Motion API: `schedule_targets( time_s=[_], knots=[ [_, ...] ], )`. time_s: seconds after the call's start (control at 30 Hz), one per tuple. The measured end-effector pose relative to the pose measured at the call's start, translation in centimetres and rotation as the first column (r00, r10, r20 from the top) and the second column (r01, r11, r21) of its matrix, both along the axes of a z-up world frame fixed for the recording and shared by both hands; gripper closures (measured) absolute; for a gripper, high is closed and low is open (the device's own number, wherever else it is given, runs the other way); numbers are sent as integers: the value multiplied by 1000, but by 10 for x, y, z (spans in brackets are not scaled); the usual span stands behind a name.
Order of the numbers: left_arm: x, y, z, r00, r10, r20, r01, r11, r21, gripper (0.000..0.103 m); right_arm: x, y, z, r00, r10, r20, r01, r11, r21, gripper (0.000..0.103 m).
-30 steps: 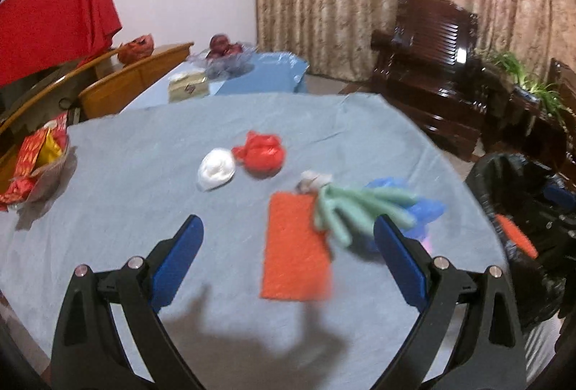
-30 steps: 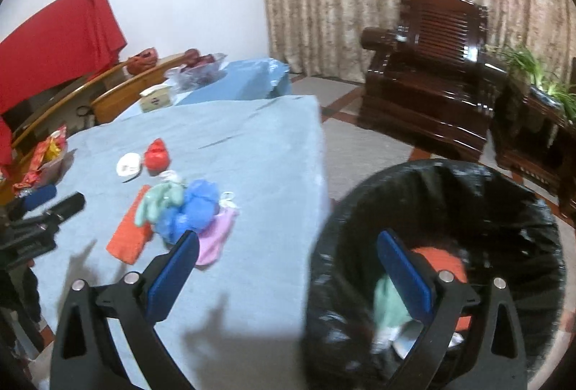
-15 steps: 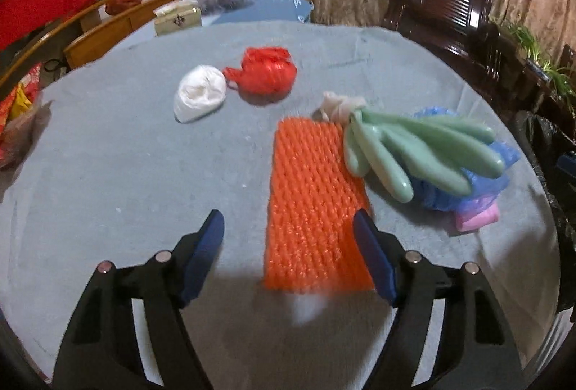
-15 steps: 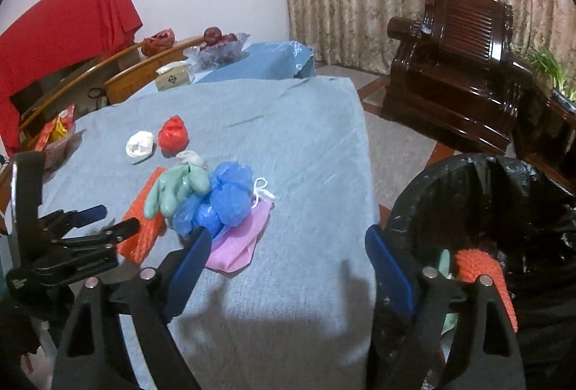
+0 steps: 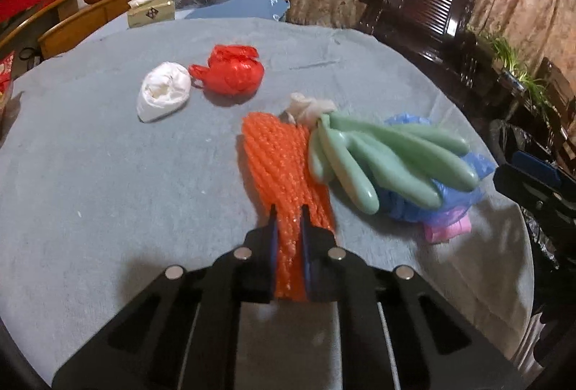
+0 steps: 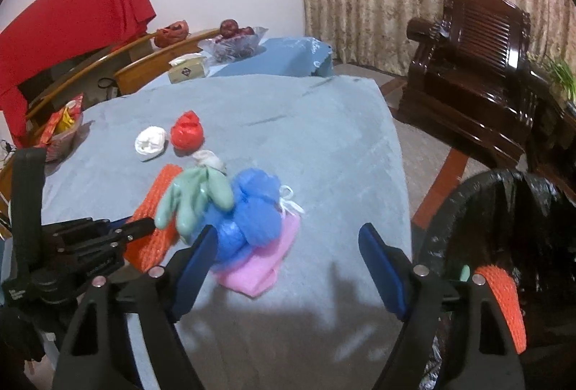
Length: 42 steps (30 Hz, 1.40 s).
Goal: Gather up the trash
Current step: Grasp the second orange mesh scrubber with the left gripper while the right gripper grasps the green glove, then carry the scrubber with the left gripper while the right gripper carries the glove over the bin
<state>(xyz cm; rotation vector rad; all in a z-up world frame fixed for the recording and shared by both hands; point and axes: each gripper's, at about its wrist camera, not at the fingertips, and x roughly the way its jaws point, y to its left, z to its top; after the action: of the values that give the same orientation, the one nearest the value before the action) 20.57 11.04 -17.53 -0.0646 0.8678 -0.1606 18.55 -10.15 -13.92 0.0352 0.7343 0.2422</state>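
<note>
Our left tool [image 5: 288, 221] is closing on the near end of the orange net [image 5: 284, 167] – just left of the green glove [image 5: 381, 156] on the worktop [image 5: 108, 181] – while our right tool [image 6: 288, 246], nothing between its jaws, narrows above the pink bag [image 6: 266, 264] nearer us.

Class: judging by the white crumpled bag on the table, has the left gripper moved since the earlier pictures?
Yes. The left gripper came down and forward toward the white crumpled bag, closing on the orange foam net sheet.

Orange foam net [image 5: 284, 170] (bunched), flat on table.
</note>
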Motion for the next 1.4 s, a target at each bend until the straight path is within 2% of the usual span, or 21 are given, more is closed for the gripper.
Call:
schedule_targets(
  time_s=[0.2, 0.37, 0.43, 0.63, 0.9, 1.0, 1.1, 1.17, 1.27, 1.4],
  knots=[
    [-6, 19, 31, 995, 61, 84, -62, 998, 17, 94, 11, 20, 12, 999, 42, 24, -42, 999, 14, 26],
    [-5, 36, 44, 989, 98, 109, -107, 991, 80, 94, 22, 47, 16, 995, 100, 22, -101, 994, 33, 35],
    [-4, 41, 46, 989, 104, 108, -115, 988, 99, 94, 27, 61, 14, 992, 126, 12, -126, 992, 28, 40],
    [-5, 58, 44, 986, 135, 97, -144, 985, 95, 94, 46, 92, 0, 985, 168, -44, -168, 986, 7, 58],
    [2, 65, 35, 987, 140, 75, -147, 984, 101, 93, 68, 109, -19, 982, 166, -95, -173, 982, -70, 63],
    [4, 66, 30, 988, 139, 65, -145, 984, 99, 93, 73, 112, -27, 979, 165, -116, -178, 978, -109, 68],
    [5, 64, 27, 988, 140, 57, -145, 984, 99, 93, 74, 117, -34, 974, 177, -139, -196, 971, -139, 78],
    [6, 66, 26, 989, 142, 52, -147, 985, 96, 93, 73, 119, -34, 972, 188, -139, -210, 965, -159, 96],
    [6, 66, 26, 988, 145, 49, -149, 984, 93, 93, 69, 116, -28, 967, 215, -135, -230, 967, -109, 100],
    [4, 64, 32, 988, 141, 58, -146, 985, 90, 93, 60, 107, -5, 962, 262, -71, -264, 965, -11, 101]
  ],
)
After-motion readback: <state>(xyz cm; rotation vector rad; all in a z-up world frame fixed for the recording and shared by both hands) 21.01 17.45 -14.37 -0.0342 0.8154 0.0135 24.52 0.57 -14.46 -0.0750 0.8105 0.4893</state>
